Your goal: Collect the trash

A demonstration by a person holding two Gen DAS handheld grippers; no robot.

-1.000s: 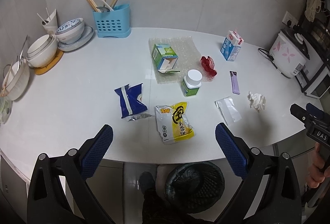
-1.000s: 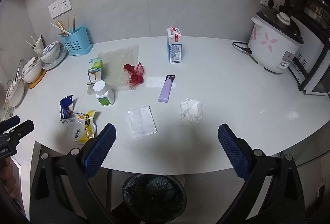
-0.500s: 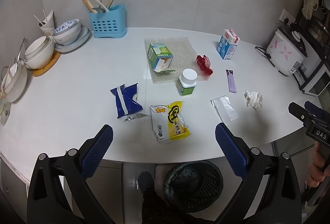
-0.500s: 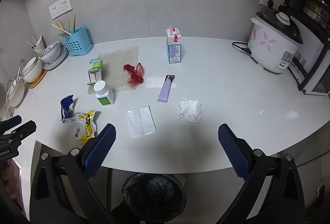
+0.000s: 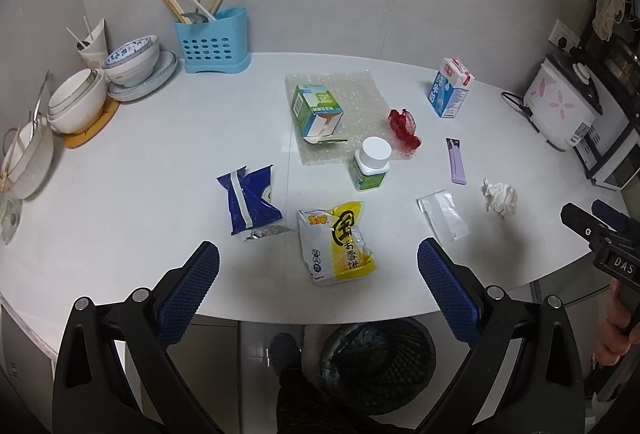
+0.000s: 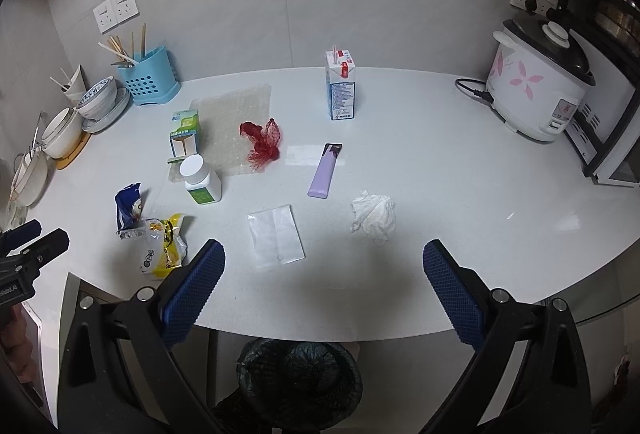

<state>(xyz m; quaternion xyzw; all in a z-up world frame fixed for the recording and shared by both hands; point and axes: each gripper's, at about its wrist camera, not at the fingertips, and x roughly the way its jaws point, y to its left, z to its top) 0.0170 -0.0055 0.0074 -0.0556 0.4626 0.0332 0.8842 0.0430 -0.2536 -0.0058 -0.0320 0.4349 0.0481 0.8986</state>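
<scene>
Right claw (image 5: 600, 222) reads "DAS"; yellow snack bag (image 5: 340, 242) bears Chinese characters

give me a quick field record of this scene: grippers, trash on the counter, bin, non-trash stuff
left gripper: open, empty, above the counter's near edge
right gripper: open, empty
nearest left: yellow snack bag, blue wrapper
nearest right: clear sachet, crumpled tissue
mid counter: white-capped bottle, red mesh, purple lighter, green box, milk carton
bin: on floor below counter's edge
not trash: rice cooker, bowls
</scene>
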